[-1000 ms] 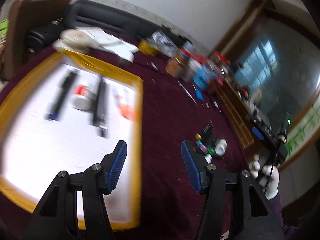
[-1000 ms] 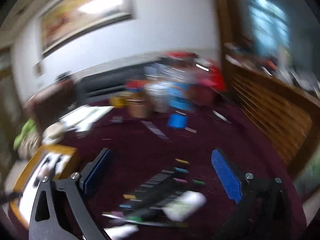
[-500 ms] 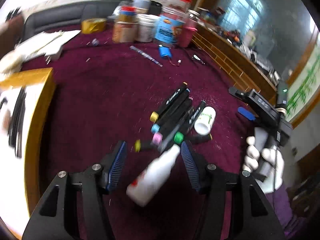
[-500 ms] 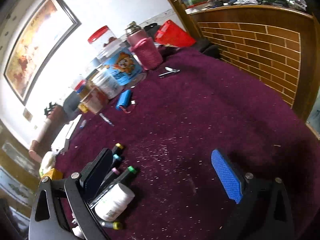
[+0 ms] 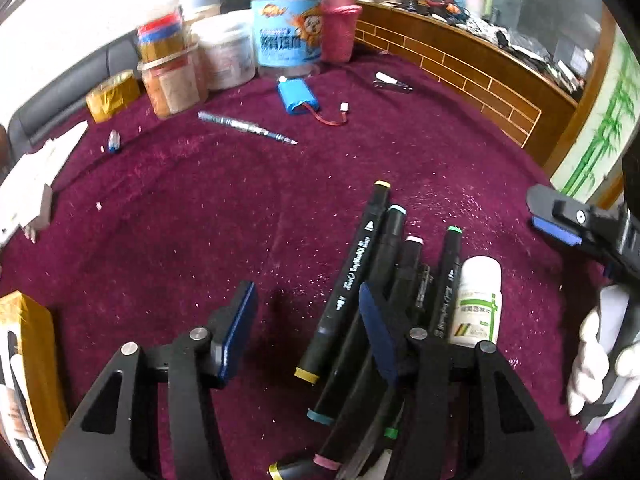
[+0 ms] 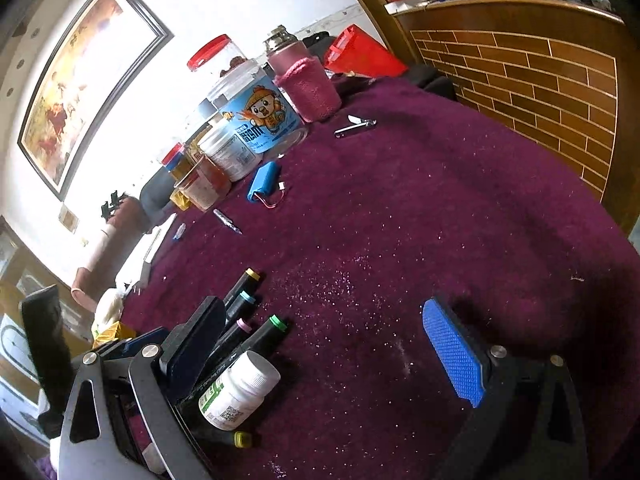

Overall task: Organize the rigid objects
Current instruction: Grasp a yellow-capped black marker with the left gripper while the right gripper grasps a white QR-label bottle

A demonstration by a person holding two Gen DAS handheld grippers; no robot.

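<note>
Several black markers (image 5: 356, 280) with coloured end caps lie side by side on the maroon cloth, with a small white pill bottle (image 5: 478, 300) at their right. My left gripper (image 5: 306, 320) is open and empty, low over the cloth; its right finger lies over the markers. In the right wrist view the markers (image 6: 244, 320) and the pill bottle (image 6: 236, 390) sit at the lower left. My right gripper (image 6: 324, 348) is open and empty, with its left finger beside the markers. It also shows at the right edge of the left wrist view (image 5: 560, 224).
A yellow-rimmed tray (image 5: 28, 360) holding items is at the far left. Jars and tubs (image 5: 288, 40), a blue battery pack (image 5: 298, 98), a metal pen (image 5: 248, 127), nail clippers (image 5: 392, 82) and papers (image 5: 36, 184) lie farther back. A wooden wall (image 6: 540, 72) stands on the right.
My left gripper has swung from over the tray to the right and come down close to the markers. The white squeeze bottle seen between its fingers half a second ago is out of view.
</note>
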